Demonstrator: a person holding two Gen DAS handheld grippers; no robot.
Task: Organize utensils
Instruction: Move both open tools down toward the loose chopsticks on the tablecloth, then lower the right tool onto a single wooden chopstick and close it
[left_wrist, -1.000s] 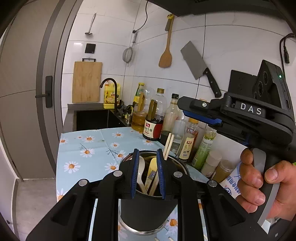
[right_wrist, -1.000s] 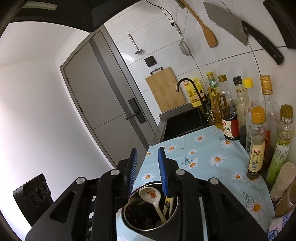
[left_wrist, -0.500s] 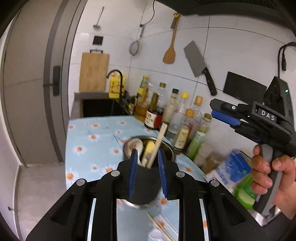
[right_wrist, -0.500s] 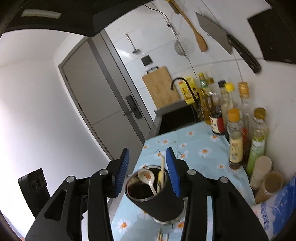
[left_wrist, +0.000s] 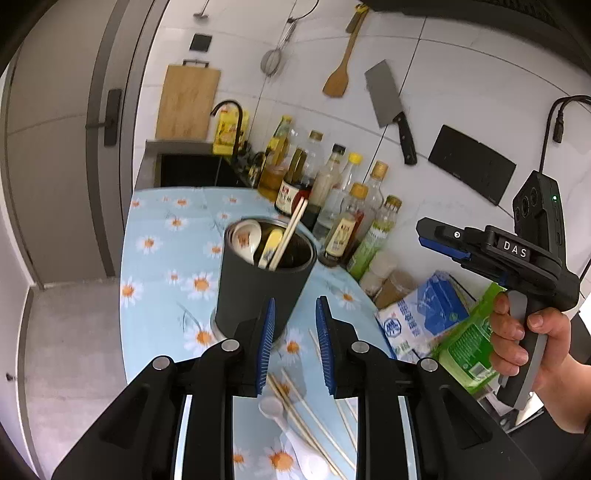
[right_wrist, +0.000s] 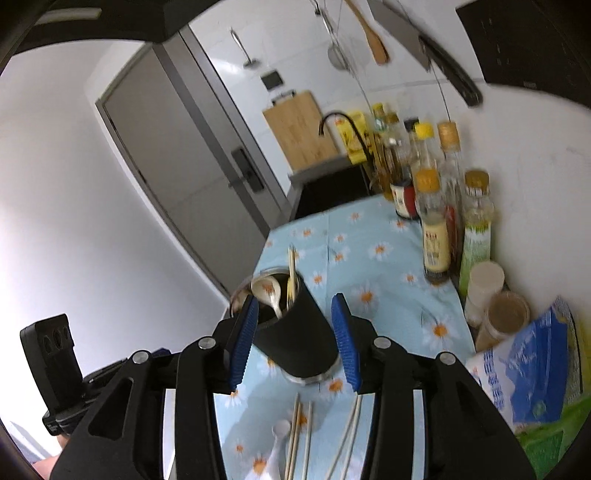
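Left wrist view: the left gripper (left_wrist: 293, 343) hangs narrowly parted and empty above loose chopsticks (left_wrist: 306, 413) and a white spoon (left_wrist: 291, 435) lying lengthwise on the daisy tablecloth (left_wrist: 166, 258); the dark utensil holder (left_wrist: 264, 284) stands upright beyond.

Right wrist view: the right gripper (right_wrist: 295, 343), jaws just widened and empty, frames the holder, whose chopsticks point straight up.

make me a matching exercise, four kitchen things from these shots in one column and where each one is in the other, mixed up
Things:
1. cleaver
2. ceramic spoon
3. loose chopsticks
4. cutting board

Places:
A. flat on the flowered tablecloth
B. hanging on the tiled wall
C. standing in the black holder
D. leaning against the wall behind the sink

Pairs: 1-B, 2-C, 3-A, 4-D
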